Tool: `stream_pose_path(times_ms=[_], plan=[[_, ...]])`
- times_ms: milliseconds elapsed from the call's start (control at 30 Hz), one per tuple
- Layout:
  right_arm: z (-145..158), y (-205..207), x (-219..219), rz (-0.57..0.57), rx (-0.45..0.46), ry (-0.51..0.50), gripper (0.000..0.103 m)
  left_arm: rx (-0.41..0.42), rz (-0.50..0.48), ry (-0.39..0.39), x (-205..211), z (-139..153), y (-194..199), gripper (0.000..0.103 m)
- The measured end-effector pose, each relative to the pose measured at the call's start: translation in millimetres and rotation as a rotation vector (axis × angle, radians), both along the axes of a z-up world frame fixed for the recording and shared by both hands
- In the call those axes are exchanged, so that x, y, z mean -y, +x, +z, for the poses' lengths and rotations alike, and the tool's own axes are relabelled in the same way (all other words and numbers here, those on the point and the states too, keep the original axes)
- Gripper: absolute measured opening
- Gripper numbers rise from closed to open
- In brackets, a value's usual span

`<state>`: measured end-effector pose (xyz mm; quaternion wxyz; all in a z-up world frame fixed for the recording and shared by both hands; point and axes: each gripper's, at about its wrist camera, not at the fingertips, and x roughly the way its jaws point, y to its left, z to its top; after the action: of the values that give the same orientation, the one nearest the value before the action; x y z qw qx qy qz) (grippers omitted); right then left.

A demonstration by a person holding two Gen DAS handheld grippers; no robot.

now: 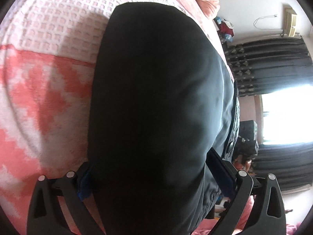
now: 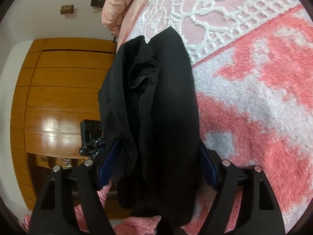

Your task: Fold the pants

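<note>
Garment: black pants (image 1: 148,101), bunched into a thick fold, run forward from both grippers over the bed.
Left gripper (image 1: 156,178): fingers (image 1: 225,176) spread wide, one blue pad on each side of the bulky fold; the cloth fills the gap and touches both pads, so the fingers are grasping the pants.
Right gripper (image 2: 156,162): fingers (image 2: 108,162) set wide, blue pads flanking the layered fold; the pants (image 2: 168,107) pass between them and both pads meet the cloth, a grasp on the fabric.
Loose end: a crumpled hem (image 2: 140,68) lies on top of the fold, in the right wrist view.
Support: bed with a pink and white patterned blanket (image 1: 45,90) and a lace-patterned cover (image 2: 205,15).
Surroundings: wooden wardrobe (image 2: 64,98); dark curtains (image 1: 270,62).
</note>
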<state>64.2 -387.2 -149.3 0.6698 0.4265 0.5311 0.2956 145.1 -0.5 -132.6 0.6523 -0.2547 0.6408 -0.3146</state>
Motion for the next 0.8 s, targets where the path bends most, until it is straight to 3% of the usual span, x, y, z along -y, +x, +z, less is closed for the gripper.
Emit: stream_pose_path(times_ms=[133,233,300,400,500,800], plan=[[-3,3,-5,0.010,0.008,0.005,0.072,-0.010,0.014,-0.032,1,-3,4,0.100],[1,0,-5,0.006,0.026,0.007,0.058,0.000,0.047,-0.032,-2,3,1,0.096],[4,-5,-3,0.000,0.041,0.019,0.045,0.021,0.060,-0.024,-3,10,-2,0.081],[18,-10,-3,0.004,0.081,0.004,0.037,0.039,0.080,-0.036,-2,23,-1,0.056],[35,-11,-8,0.016,0.126,-0.026,0.033,0.049,0.103,-0.040,-2,32,0,0.044],[103,22,7,0.003,0.246,-0.112,0.033,0.165,0.138,-0.084,25,71,38,0.040]])
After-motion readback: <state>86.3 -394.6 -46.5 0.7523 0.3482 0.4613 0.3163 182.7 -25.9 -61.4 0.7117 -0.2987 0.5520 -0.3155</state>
